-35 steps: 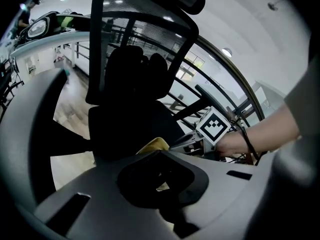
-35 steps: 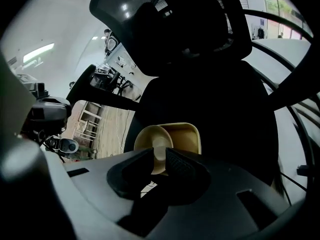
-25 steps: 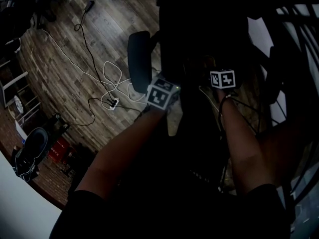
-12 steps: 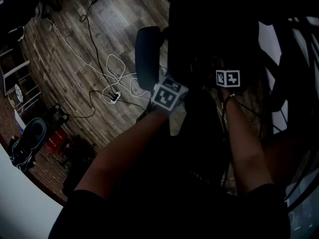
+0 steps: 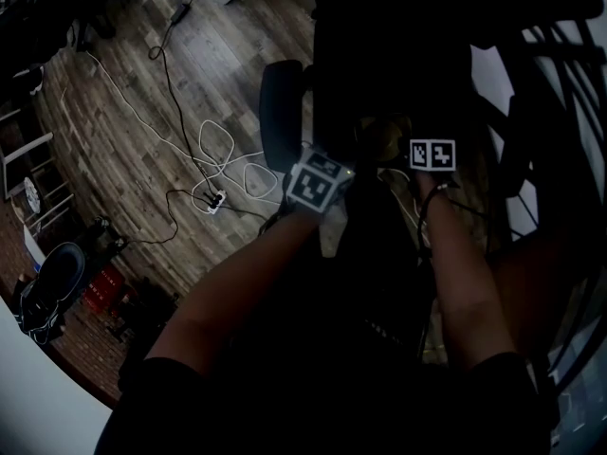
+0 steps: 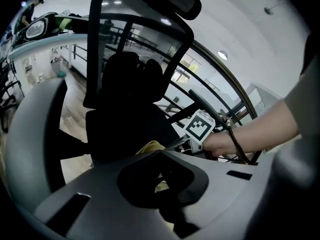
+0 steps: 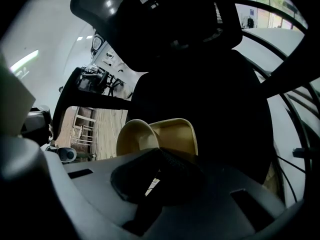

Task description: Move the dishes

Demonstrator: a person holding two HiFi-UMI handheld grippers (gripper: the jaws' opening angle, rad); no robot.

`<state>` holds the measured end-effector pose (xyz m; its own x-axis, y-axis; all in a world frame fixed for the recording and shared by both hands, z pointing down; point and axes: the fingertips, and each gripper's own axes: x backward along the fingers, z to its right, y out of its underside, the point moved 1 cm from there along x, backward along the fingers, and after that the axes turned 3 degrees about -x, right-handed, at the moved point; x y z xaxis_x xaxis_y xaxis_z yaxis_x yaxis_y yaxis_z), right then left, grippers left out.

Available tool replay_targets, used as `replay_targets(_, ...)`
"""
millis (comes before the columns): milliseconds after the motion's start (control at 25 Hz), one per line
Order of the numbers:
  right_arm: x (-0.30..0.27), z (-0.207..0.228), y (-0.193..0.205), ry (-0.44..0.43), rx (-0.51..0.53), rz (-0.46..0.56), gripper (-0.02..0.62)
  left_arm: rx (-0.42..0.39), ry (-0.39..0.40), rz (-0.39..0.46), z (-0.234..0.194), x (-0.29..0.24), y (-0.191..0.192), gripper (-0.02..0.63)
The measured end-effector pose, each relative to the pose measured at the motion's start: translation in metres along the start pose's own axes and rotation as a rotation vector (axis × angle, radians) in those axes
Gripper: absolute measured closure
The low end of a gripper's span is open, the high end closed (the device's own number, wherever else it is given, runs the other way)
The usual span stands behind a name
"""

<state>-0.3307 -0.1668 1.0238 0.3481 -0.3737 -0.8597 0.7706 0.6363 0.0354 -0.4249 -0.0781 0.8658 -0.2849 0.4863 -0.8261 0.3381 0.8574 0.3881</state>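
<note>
As it stands: both grippers point down at a black chair (image 5: 282, 112) over a wood floor (image 5: 133, 121), with cables (image 5: 213, 145) trailing at the left.
Left gripper (image 6: 160, 153): the jaws are drawn together at the tips, with a yellow edge of the dishes (image 6: 149, 146) right at them; this is judged a pinch on that edge.
Dishes, location: a round bowl (image 7: 136, 136) overlaps a square dish (image 7: 179, 134), both tan, low in front of the dark chair seat and between the two grippers. Whether they rest on the seat or hang just clear cannot be told.
Right gripper (image 7: 159, 152): the jaws have just been closing and now meet on the near rim, where bowl and square dish overlap. Which of the two the pads bite cannot be told.
Handling, judged: stiff, thin-walled and likely light; smooth, so slippery under narrow pads; breakable if ceramic, material unconfirmed.
Hold point, judged: the rim only, on opposite sides, one gripper each.
Risk, judged: the two loose pieces may slide on each other or tip out, so they need keeping level with both sides lifted together.
</note>
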Motion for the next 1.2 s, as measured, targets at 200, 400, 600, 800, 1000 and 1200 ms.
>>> replay_targets(200,0.047,-0.025,-0.013,-0.018,-0.075,0.06,0.578,-0.047,0.016,0.035,0.005,0.029,-0.019,0.616)
replay_targets(400,0.108,-0.084,-0.011,-0.036,-0.078,0.092,0.578,-0.064,0.035,0.09,0.02,0.088,-0.029,0.615)
replay_targets(600,0.141,-0.128,-0.009,-0.046,-0.068,0.125,0.58,-0.085,0.037,0.142,0.019,0.127,-0.037,0.615)
replay_targets(800,0.153,-0.164,-0.011,-0.04,-0.056,0.156,0.579,-0.103,0.036,0.174,0.007,0.164,-0.039,0.616)
replay_targets(1000,0.162,-0.19,-0.003,-0.007,-0.084,0.209,0.58,-0.172,0.069,0.185,0.0,0.195,-0.028,0.616)
replay_targets(1200,0.16,-0.202,0.031,0.014,-0.193,0.283,0.578,-0.255,0.112,0.143,-0.014,0.207,-0.005,0.617)
